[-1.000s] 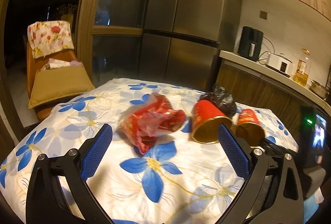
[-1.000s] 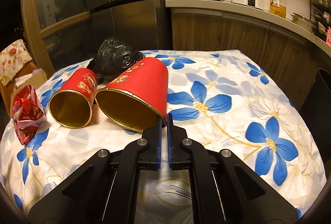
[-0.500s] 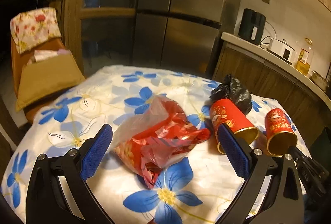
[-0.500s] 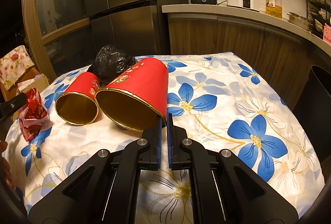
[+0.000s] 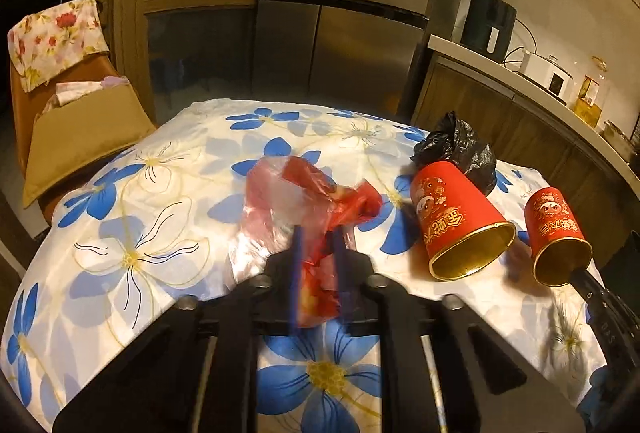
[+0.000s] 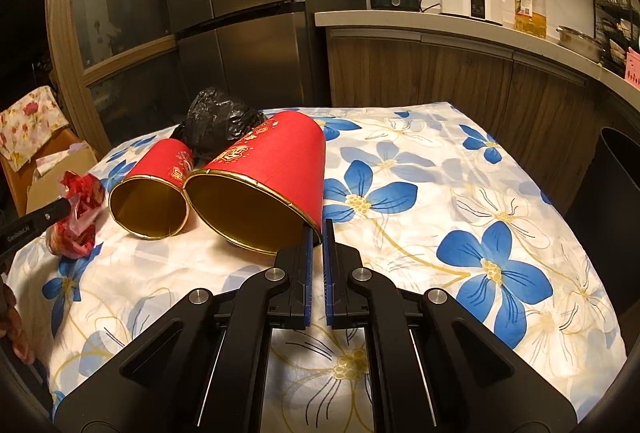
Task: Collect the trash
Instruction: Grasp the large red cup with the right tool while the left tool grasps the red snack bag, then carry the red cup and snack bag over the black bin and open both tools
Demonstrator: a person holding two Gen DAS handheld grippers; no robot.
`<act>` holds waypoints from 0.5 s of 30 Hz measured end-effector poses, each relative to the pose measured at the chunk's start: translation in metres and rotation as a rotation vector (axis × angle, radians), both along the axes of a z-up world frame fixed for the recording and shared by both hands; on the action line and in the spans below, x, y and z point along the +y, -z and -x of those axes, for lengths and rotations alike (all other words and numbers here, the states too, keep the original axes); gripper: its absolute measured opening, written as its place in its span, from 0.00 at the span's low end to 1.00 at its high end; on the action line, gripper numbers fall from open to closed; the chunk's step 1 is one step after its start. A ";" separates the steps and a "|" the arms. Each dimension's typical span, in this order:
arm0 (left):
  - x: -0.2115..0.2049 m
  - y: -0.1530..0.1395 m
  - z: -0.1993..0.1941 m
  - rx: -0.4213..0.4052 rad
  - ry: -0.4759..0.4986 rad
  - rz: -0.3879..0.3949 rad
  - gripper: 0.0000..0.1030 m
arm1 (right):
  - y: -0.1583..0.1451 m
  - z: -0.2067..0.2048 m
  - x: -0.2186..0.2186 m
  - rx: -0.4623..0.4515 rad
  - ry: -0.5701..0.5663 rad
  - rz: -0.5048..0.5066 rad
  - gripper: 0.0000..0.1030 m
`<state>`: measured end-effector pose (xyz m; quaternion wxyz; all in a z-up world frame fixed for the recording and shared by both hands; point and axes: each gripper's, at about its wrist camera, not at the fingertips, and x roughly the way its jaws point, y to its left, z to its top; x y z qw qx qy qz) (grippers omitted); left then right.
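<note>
Covering the bench (image 5: 132, 193), the floral cloth carries everything. Your right fingers (image 6: 316, 233) pinch the near rim of the big red cup (image 6: 272, 173), its long axis running away from them. Your left fingers (image 5: 316, 245) have just been closing on the red plastic bag (image 5: 304, 201) between them.

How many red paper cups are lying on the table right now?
2. One cup lies on its side beside the black bag. The other cup lies next to it, its rim pinched by the right gripper. None looks hidden.
</note>
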<state>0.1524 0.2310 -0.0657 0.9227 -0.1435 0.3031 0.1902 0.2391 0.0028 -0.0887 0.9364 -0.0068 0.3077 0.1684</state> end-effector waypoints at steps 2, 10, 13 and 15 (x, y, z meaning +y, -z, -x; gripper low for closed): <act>-0.001 -0.001 0.002 -0.006 -0.005 -0.007 0.01 | -0.001 0.001 -0.003 0.000 0.001 -0.003 0.04; -0.021 -0.019 0.029 -0.084 -0.020 -0.032 0.00 | -0.009 0.010 -0.019 -0.020 0.009 -0.010 0.04; -0.035 -0.026 0.037 -0.102 -0.011 -0.047 0.00 | -0.013 0.015 -0.029 -0.031 0.014 -0.011 0.04; -0.048 -0.031 0.042 -0.118 0.004 -0.049 0.00 | -0.016 0.019 -0.036 -0.040 0.017 -0.011 0.04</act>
